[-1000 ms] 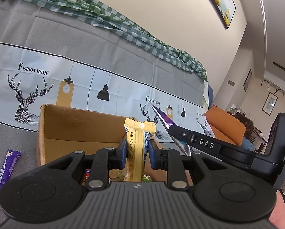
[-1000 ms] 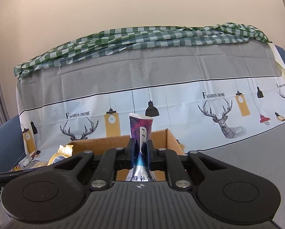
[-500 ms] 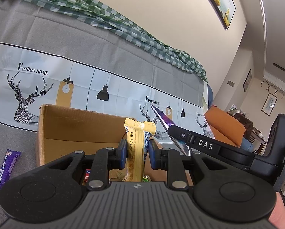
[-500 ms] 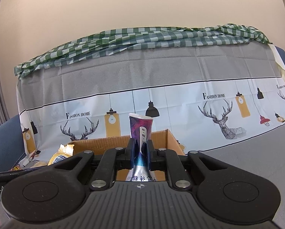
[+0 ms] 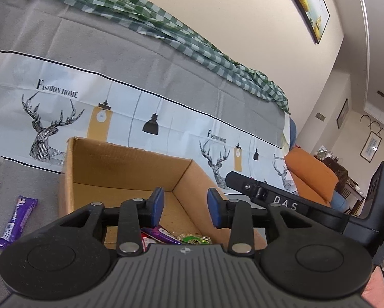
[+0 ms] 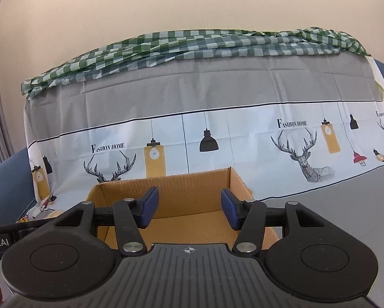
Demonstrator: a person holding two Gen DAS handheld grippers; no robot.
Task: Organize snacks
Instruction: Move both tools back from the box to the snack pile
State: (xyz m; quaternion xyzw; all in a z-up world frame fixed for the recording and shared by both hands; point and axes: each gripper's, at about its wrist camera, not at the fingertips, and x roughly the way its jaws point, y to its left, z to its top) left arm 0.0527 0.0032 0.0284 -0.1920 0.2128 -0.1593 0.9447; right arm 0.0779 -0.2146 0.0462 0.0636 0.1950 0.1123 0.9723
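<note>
Left wrist view looks over the cardboard box (image 5: pixel 130 177), and every place below is told from this box. The left gripper (image 5: pixel 185 206) hangs over the box's near edge. Its jaws are opening and nothing is between them. Down inside the box, by the near wall, lie a few snack packs (image 5: pixel 166 234). One purple snack bar (image 5: pixel 17 220) lies outside, left of the box, on the grey cloth (image 5: pixel 32 179).

The right gripper (image 6: pixel 189 209) hangs over the same box (image 6: pixel 171 182) from the other side. Its jaws are opening too, with nothing between them.

The purple bar looks light, thin and soft. Its shiny wrapper is probably slippery and crinkly. A pinch across the middle of its narrow width should hold best, and a soft squeeze so the snack inside does not break.

The grey cloth is flat and a bit wrinkly, so the bar may slide. Behind the box hangs a sheet with deer and lamps (image 5: pixel 50 125). A green checked cloth (image 5: pixel 166 28) lies along the top. Right of the box sits an orange cushion (image 5: pixel 312 172).
</note>
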